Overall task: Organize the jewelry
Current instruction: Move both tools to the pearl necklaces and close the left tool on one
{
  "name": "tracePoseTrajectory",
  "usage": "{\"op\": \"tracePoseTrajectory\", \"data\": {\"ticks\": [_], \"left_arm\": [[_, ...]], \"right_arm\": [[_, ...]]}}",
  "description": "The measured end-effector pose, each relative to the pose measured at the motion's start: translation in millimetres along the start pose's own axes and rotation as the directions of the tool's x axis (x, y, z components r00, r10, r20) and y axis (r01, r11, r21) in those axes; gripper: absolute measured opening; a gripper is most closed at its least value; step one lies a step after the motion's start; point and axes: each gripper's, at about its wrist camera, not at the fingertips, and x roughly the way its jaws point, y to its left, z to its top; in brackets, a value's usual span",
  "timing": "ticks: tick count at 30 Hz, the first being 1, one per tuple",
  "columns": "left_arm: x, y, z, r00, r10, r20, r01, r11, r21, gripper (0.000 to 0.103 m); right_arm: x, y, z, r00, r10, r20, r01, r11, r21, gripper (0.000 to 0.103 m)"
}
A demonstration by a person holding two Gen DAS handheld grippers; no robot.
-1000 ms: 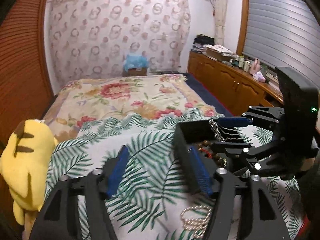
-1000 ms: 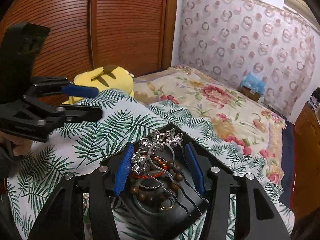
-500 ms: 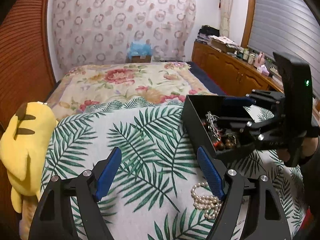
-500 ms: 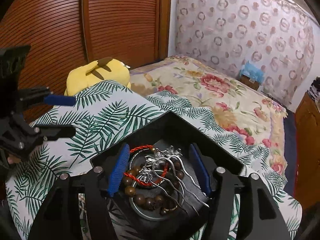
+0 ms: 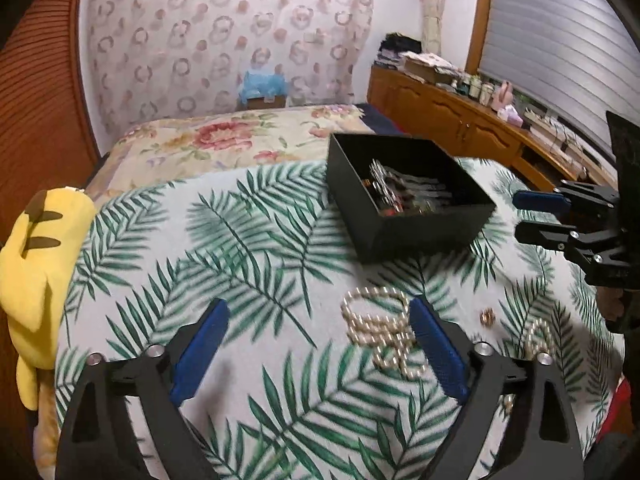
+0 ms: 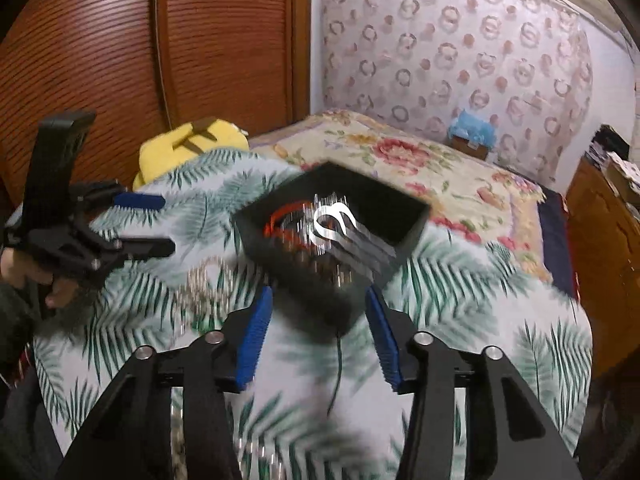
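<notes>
A black open box holding a silver hair comb, beads and a red bangle sits on the palm-leaf cloth. A pearl necklace lies in front of it, just left of my left gripper's right finger. A small gold ring and another bead string lie to the right. My left gripper is open and empty above the cloth. My right gripper is open and empty, just back from the box's near corner; it also shows in the left wrist view.
A yellow plush toy lies at the cloth's left edge. A floral bedspread stretches behind the box. A wooden cabinet with clutter runs along the right wall. A slatted wardrobe stands on the left.
My right gripper has let go of the silver comb into the box and pulled back out of it. My left gripper has drawn back from the box toward the pearl necklace.
</notes>
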Motion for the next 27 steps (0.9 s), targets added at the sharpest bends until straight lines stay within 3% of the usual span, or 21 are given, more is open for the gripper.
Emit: {"op": "tracePoseTrajectory", "data": {"ticks": [7,19,23,25,27], "left_arm": [[0.7,-7.2,-18.3,0.999,0.005,-0.044,-0.004,1.000,0.030,0.094],[-11.1,2.6,-29.5,0.997,0.059,-0.039,-0.060,0.998,-0.013,0.095],[-12.1,2.7,-30.3,0.998,0.043,-0.043,-0.044,0.999,-0.020,0.094],[-12.5,1.5,-29.5,0.999,0.029,-0.042,-0.030,0.999,-0.026,0.095],[-12.6,-0.3,-28.2,0.999,0.015,-0.038,-0.016,1.000,-0.024,0.094]], "right_arm": [[-4.7,5.5,-47.7,0.998,-0.001,-0.067,0.004,0.999,0.045,0.031],[-11.3,17.8,-83.2,0.991,0.046,-0.125,-0.039,0.998,0.053,0.031],[-7.0,19.9,-83.0,0.992,0.015,-0.123,-0.010,0.999,0.040,0.029],[-6.1,18.3,-82.4,0.992,-0.011,-0.122,0.017,0.999,0.049,0.018],[-6.3,18.4,-83.5,0.994,-0.014,-0.112,0.019,0.999,0.045,0.015]]}}
